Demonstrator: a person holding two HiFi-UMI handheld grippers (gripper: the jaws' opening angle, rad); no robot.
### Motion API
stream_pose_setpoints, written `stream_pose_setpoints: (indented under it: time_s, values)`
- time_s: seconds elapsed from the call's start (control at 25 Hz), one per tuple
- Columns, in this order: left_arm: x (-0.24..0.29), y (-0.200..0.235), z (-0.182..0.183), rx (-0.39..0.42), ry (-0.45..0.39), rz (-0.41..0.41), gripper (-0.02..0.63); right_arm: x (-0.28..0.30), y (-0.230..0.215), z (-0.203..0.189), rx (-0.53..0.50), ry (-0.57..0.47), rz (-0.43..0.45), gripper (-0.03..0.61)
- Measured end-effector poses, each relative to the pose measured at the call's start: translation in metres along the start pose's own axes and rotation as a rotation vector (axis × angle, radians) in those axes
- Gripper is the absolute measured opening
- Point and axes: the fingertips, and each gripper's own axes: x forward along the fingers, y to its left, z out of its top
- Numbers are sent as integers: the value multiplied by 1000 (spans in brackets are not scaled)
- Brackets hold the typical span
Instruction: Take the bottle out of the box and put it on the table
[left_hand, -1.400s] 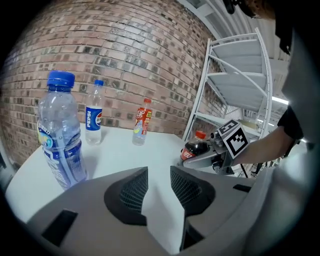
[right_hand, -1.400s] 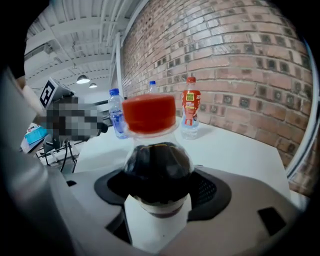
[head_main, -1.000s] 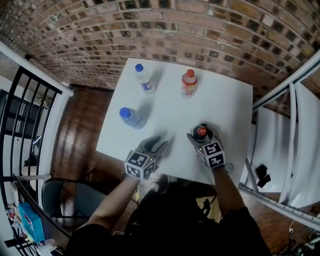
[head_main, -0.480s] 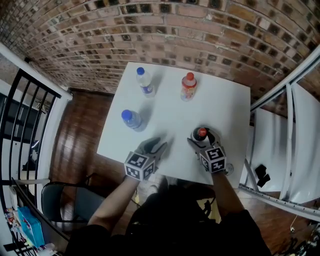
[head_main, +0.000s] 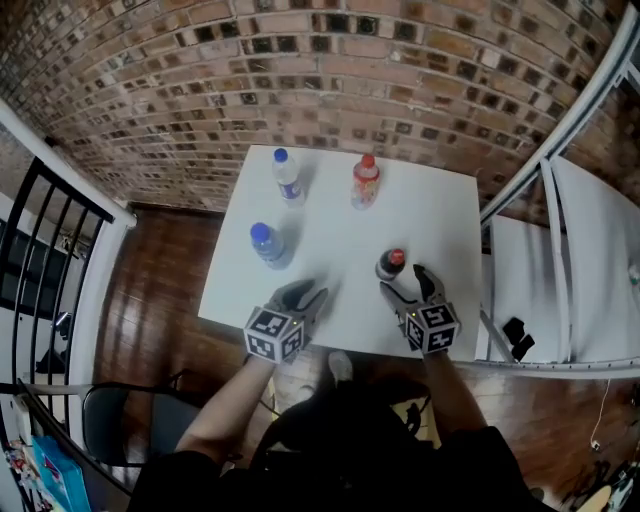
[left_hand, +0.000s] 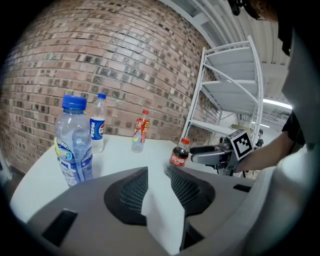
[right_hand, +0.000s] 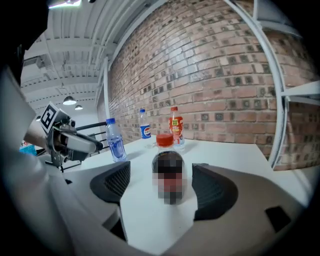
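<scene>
A small cola bottle (head_main: 391, 264) with a red cap stands upright on the white table (head_main: 440, 220). My right gripper (head_main: 404, 283) sits just behind it, open; its jaws have just been opening. In the right gripper view the cola bottle (right_hand: 169, 172) stands between the two pads with a gap on each side. My left gripper (head_main: 306, 297) hovers near the table's front edge, open, with nothing between its pads (left_hand: 181, 187). From the left gripper view I see the cola bottle (left_hand: 179, 154) and the right gripper (left_hand: 212, 154) behind it. No box is in view.
Three more bottles stand upright on the table: a blue-capped water bottle (head_main: 266, 243) at the left, a Pepsi bottle (head_main: 287, 176) and an orange-labelled, red-capped bottle (head_main: 366, 181) at the back. A brick wall lies beyond, a white rack (head_main: 560, 250) right, a black railing (head_main: 50, 260) left.
The right gripper's fingers were around the cola bottle; they have let go and drawn back toward me, leaving it standing. The left gripper has barely shifted.
</scene>
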Motion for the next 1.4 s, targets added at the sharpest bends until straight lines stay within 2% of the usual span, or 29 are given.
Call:
stream_pose_setpoints:
  time_s: [0.08,0.2,0.28,0.36,0.44,0.64,0.88,1.2,1.4]
  values:
    - [-11,-4,6,-6,-19,-11,144,-18,7,14,27,-51,-13,394]
    - [-36,-9,20,-26,-73,-27,144,-49,24,31,15,-110,-38,344]
    - [-54,-11,28,-32,-111,-31,144,-70,41,40,-32,-139,-60,260]
    - [-71,-12,34,-36,-139,-38,144,-89,57,51,-56,-175,-74,210]
    - [-92,-13,41,-46,-172,-44,77,-107,73,62,-61,-217,-86,146]
    - [-151,-10,62,-47,-272,-47,14,-150,113,90,-79,-343,-133,2]
    - [-198,-5,73,-34,-341,-51,10,-178,139,96,-10,-401,-156,1]
    - [-253,3,72,-14,-370,-46,11,-221,168,77,56,-422,-197,0]
    - [-276,7,79,27,-393,-44,9,-237,168,74,127,-467,-240,0]
